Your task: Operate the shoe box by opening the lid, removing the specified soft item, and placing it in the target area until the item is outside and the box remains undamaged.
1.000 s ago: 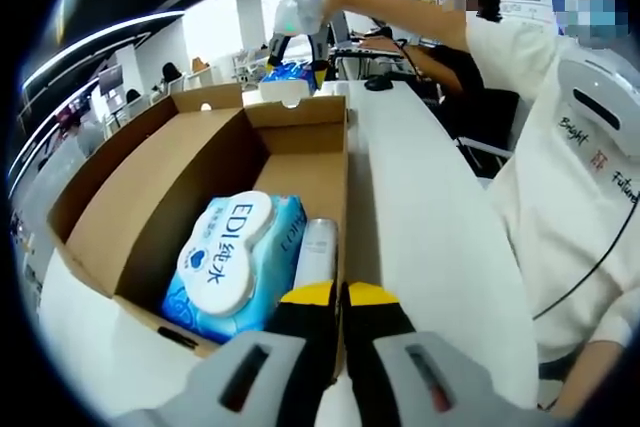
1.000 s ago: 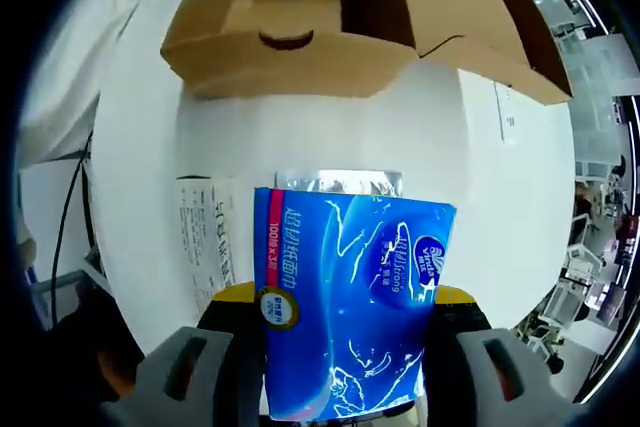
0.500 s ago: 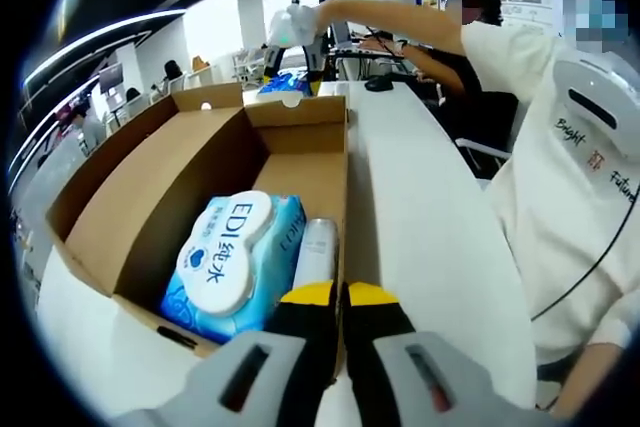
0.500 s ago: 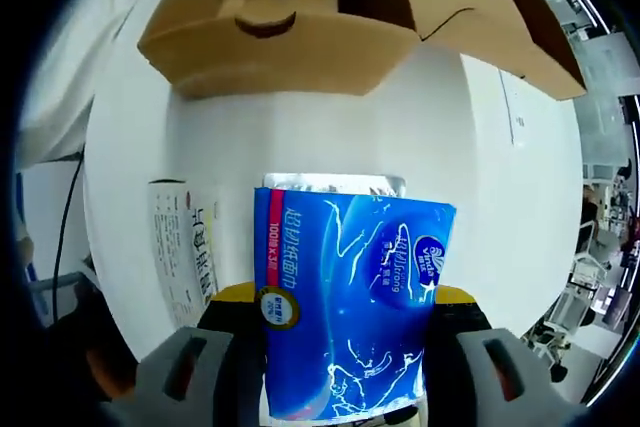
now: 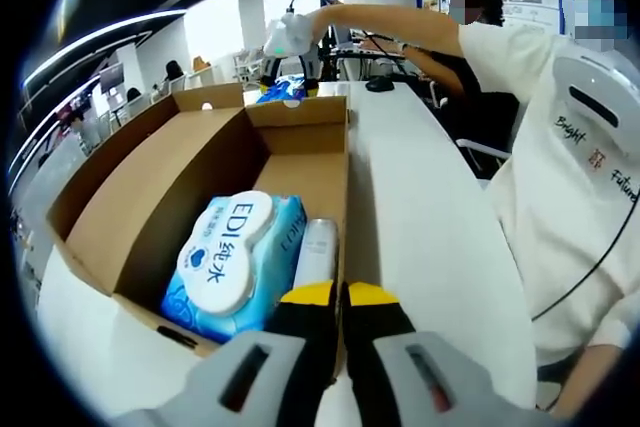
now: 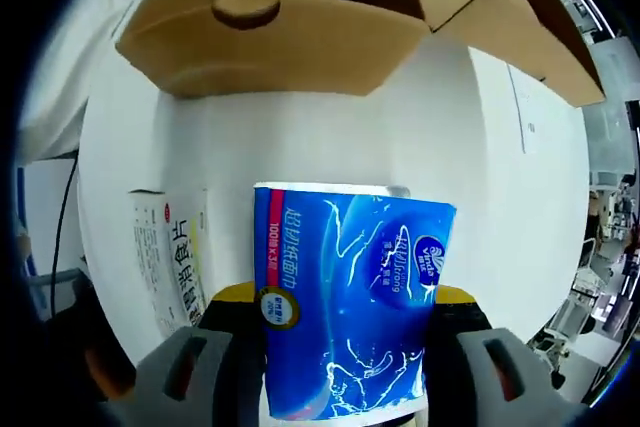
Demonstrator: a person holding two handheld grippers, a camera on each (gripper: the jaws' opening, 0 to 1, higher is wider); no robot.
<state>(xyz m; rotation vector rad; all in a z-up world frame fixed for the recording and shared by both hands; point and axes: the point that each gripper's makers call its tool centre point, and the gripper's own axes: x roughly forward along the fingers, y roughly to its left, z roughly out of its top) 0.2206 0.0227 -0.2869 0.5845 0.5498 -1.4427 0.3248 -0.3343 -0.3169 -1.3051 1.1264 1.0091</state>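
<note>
The brown cardboard shoe box (image 5: 200,177) lies open on the white table. Inside it are a blue wet-wipes pack (image 5: 235,257) with a white lid and a slim white tube (image 5: 315,252) beside it. My left gripper (image 5: 342,292) is at the box's near right corner, its yellow-tipped jaws shut on the side wall. My right gripper (image 6: 350,292) is shut on a blue soft tissue pack (image 6: 350,297), held over the table just outside the box's far end (image 6: 270,47). In the left gripper view that gripper (image 5: 290,39) and the tissue pack (image 5: 283,90) hang beyond the box's far wall.
A small white printed carton (image 6: 170,257) lies on the table left of the tissue pack. A person in white (image 5: 560,157) stands along the table's right side, and another sits at the back (image 5: 450,47). The white table (image 5: 420,207) stretches beside the box.
My right gripper with the tissue pack has sunk closer to the table; the silver thing beneath it is now almost hidden. The left gripper and the box have not moved.
</note>
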